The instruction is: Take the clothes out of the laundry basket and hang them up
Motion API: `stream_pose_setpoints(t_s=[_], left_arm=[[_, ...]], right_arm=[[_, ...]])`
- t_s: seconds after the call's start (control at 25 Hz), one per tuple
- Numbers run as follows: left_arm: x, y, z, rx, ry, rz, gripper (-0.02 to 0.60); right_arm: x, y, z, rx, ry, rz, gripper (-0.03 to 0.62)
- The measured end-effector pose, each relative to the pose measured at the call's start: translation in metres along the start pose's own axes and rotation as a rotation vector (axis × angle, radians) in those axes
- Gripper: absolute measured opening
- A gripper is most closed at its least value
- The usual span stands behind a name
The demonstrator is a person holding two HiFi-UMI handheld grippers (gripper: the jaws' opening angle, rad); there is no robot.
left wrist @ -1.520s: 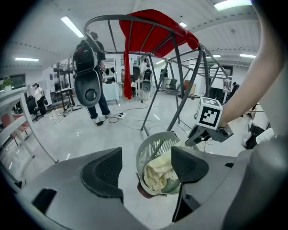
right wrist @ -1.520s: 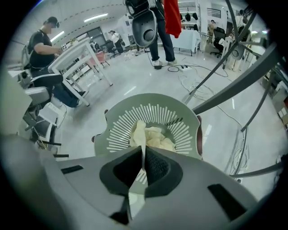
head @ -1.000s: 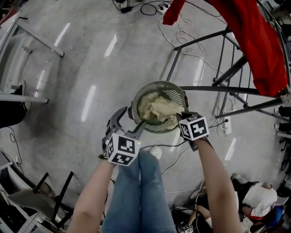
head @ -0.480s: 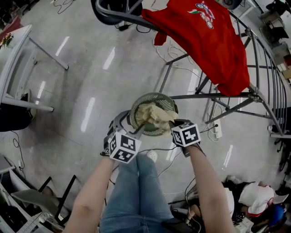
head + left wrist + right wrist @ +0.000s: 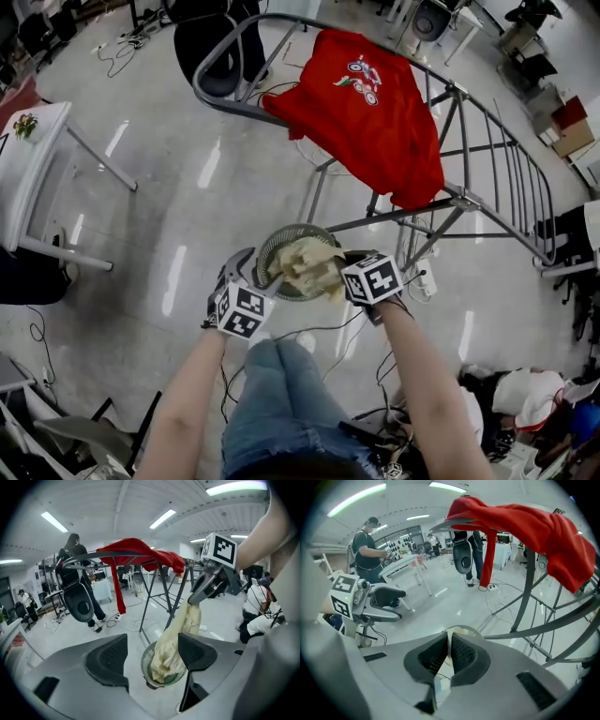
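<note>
Right gripper jaws: the right gripper (image 5: 449,654) was clamped tight on a thin fold of the cream garment (image 5: 305,266).
Left gripper jaws: the left gripper (image 5: 153,654) stood about half open, and its pads pressed on nothing.
Cream garment: it hung from the right gripper as one long drape, and its lower end lay inside the laundry basket (image 5: 270,247).
Laundry basket: round and mesh-walled, it stood on the floor at the near foot of the drying rack (image 5: 487,150), just beyond the person's jeans (image 5: 281,403).
Head view only: a red T-shirt (image 5: 366,112) with a printed front lay over the far left part of the rack. The two grippers flanked the basket, left and right.
Left gripper view only: it showed the full length of the drape, from the right gripper's tips down into the basket, seen through the gap between the left jaws.
Right gripper view only: it showed the fabric pinched between the ribbed pads. The left gripper was at the left, and people stood far off.
Arm pose: the left forearm (image 5: 187,403) and the right forearm (image 5: 431,375) reached forward side by side. Both grippers tilted downward, the right one more steeply.
</note>
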State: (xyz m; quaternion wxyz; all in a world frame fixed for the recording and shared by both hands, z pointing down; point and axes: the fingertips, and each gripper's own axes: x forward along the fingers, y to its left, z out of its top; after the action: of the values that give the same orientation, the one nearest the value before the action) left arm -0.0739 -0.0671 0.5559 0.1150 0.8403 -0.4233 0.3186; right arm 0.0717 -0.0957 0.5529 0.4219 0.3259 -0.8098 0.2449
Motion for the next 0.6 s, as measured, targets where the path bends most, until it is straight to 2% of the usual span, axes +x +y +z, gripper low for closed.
stream_pose_setpoints(t_s=[0.4,0.6], left_arm=[[-0.006,0.015,0.041,0.038,-0.058,-0.014,0.332],[-0.005,0.013,0.056,0.023,-0.099,-0.034,0.33]], right_arm=[[-0.063,0.011,0.041,-0.073,-0.042,0.004,0.003],[-0.096,0.014,0.056,-0.116,-0.065,0.008,0.003]])
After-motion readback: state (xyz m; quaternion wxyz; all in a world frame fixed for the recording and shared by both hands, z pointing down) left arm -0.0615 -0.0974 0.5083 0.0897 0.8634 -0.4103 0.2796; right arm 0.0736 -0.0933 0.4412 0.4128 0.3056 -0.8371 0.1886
